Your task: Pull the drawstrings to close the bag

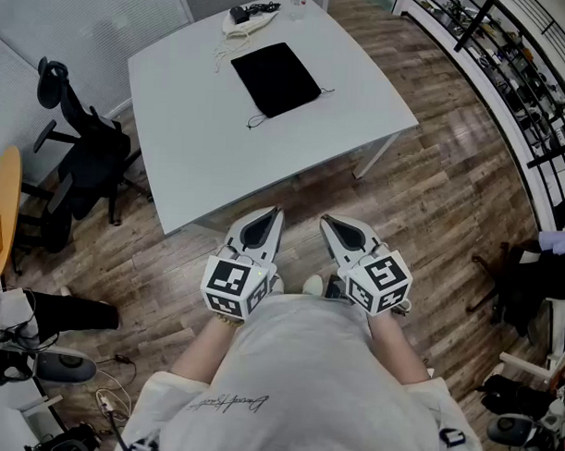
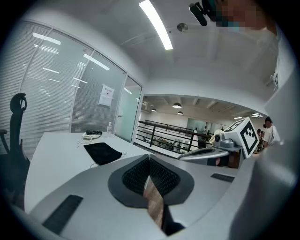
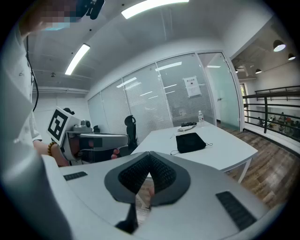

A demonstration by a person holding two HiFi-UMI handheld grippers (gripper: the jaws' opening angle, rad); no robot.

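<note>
A flat black drawstring bag (image 1: pixel 276 77) lies on the far half of the white table (image 1: pixel 193 143), its thin cords trailing off its near and right corners. The left gripper view shows the bag (image 2: pixel 103 152) far ahead, as does the right gripper view (image 3: pixel 190 142). My left gripper (image 1: pixel 272 213) and right gripper (image 1: pixel 330 222) are held side by side close to my body, short of the table's near edge. Both are shut with nothing between their jaws.
At the table's far edge lie a white cloth with a black item (image 1: pixel 245 15) and a small bottle (image 1: pixel 299 0). A black office chair (image 1: pixel 77 157) stands left of the table. A railing (image 1: pixel 510 80) runs along the right.
</note>
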